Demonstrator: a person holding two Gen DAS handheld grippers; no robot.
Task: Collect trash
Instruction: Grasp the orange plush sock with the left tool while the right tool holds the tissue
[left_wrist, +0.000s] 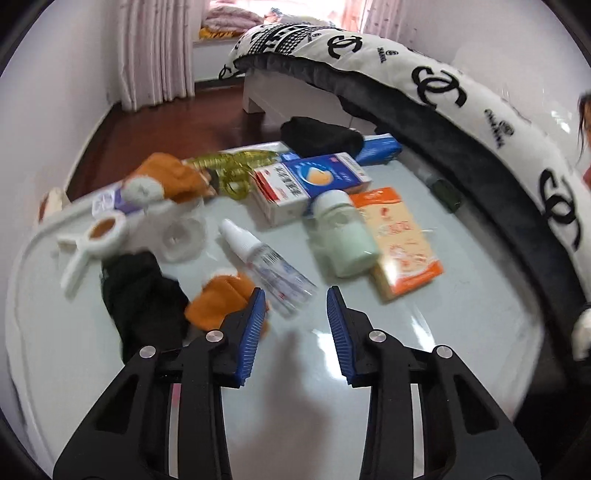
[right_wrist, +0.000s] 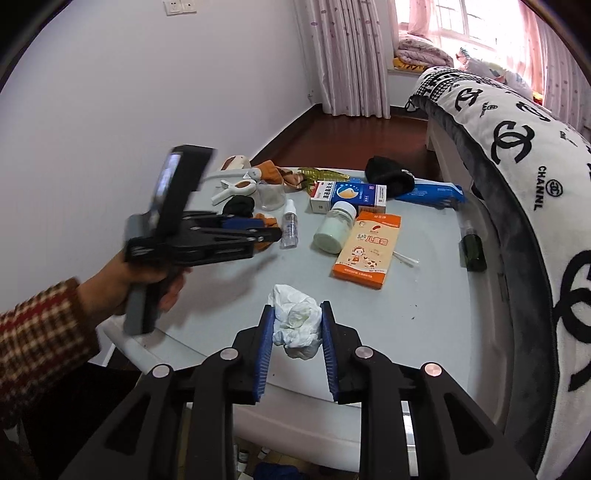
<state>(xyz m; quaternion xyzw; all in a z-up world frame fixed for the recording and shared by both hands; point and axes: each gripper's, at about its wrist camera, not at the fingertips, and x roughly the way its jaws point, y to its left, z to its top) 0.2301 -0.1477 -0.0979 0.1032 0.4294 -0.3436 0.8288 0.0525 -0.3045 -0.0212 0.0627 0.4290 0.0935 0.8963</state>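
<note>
Progress: early, by the look of it. One piece of trash is in hand, a crumpled white tissue (right_wrist: 297, 325), held between the blue pads of the right tongs (right_wrist: 296, 332) at lower centre of the right wrist view. The pads press its sides; whether it is lifted off the tabletop (right_wrist: 424, 295) or resting at the near edge cannot be told. No bin or bag shows in either view, so where it goes is unknown.

Left on the tabletop, mid-frame in both views: an orange box (right_wrist: 365, 249), a pale green jar (right_wrist: 334, 230) lying on its side against it, a blue-and-white box (right_wrist: 351, 195), a small clear bottle (right_wrist: 289, 229), a cotton swab (right_wrist: 404, 258) just right of the orange box, a dark green bottle (right_wrist: 472, 247) near the bed edge. Orange gloves, black cloths and a white clip lie toward the left. Which of these count as trash is a judgement; the swab looks the likeliest.

Left tongs (left_wrist: 296, 299): spread apart, nothing between the pads, low over the tabletop at bottom centre of the left wrist view, the left tip beside the clear bottle (left_wrist: 271, 266) and an orange glove (left_wrist: 221, 299). In the right wrist view, the left hand (right_wrist: 147, 280) grips the handle at mid-left, sleeve checked, tongs levelled toward the clutter.

The bed (right_wrist: 517, 147) curves along the right of both views.
</note>
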